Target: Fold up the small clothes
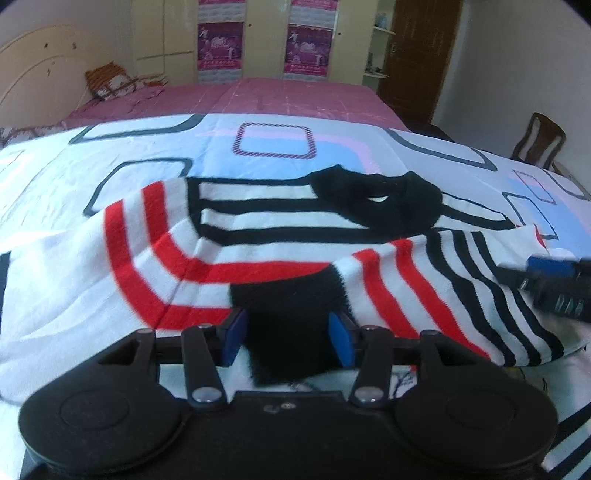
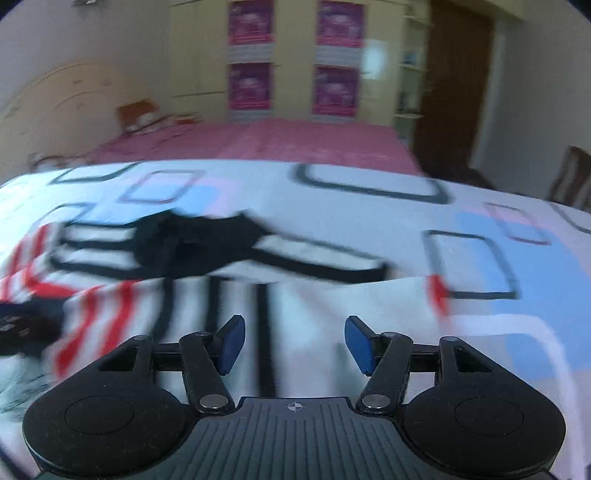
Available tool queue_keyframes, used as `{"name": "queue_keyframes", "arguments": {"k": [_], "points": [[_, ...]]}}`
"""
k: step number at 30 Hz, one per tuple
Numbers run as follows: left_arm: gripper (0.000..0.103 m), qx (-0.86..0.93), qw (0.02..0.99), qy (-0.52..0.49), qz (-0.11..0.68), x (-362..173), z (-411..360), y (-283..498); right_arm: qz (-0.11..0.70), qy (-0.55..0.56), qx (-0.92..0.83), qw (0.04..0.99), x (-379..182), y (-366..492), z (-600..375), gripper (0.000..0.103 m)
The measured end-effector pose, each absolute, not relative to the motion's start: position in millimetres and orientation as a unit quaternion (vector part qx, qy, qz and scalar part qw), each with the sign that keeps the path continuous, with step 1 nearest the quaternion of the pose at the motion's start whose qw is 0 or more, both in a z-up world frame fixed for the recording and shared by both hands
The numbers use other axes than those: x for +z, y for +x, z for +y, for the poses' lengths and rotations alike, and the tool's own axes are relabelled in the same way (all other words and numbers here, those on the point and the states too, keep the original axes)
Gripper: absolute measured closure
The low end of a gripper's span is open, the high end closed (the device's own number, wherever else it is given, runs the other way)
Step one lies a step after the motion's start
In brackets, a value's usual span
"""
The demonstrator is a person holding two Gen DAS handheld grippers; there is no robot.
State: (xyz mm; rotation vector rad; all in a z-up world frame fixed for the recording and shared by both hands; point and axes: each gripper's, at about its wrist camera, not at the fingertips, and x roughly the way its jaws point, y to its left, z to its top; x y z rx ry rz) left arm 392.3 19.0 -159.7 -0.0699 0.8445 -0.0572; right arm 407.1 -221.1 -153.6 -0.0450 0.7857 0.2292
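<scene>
A small knitted garment [image 1: 280,236], white with red and black stripes and black cuffs and collar, lay spread on a white bedsheet [image 1: 55,177] printed with blue, pink and dark rounded rectangles. The left gripper [image 1: 289,338] stood half open, its blue pads [image 1: 340,339] on either side of a black cuff [image 1: 284,314] without clearly pressing it. In the right wrist view, which was blurred, the right gripper [image 2: 293,343] stood open over a white, black-striped part of the garment, nothing between its pads; its blue tip [image 1: 550,267] also showed at the right edge of the left wrist view, just beside the garment's striped sleeve. Beyond the sheet ran a pink bedspread [image 1: 295,99] with an orange patterned pillow [image 1: 110,79] near a cream headboard [image 1: 33,62]. On the cream wardrobe doors [image 1: 166,33] hung magenta posters [image 1: 220,46] whose writing could not be read. A dark wooden door [image 1: 424,55] and a wooden chair [image 1: 539,140] stood to the right. The sheet lay bare to the far side and right of the garment.
</scene>
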Motion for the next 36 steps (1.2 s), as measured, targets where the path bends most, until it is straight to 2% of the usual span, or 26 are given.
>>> {"name": "queue_keyframes", "arguments": {"k": [4, 9, 25, 33, 36], "points": [[0.053, -0.019, 0.907, -0.058, 0.416, -153, 40, 379, 0.402, -0.043, 0.108, 0.908, -175, 401, -201, 0.043], [0.036, 0.011, 0.911, -0.080, 0.404, -142, 80, 353, 0.399, -0.022, 0.120, 0.909, -160, 394, -190, 0.043], [0.035, 0.162, 0.885, -0.188, 0.395, -136, 256, 280, 0.391, -0.007, 0.196, 0.899, -145, 392, -63, 0.043], [0.035, 0.236, 0.860, -0.276, 0.359, -148, 336, 267, 0.417, -0.036, 0.168, 0.892, -172, 400, -43, 0.043], [0.041, 0.246, 0.855, -0.306, 0.340, -158, 359, 270, 0.416, -0.041, 0.166, 0.893, -172, 400, -41, 0.043]]}}
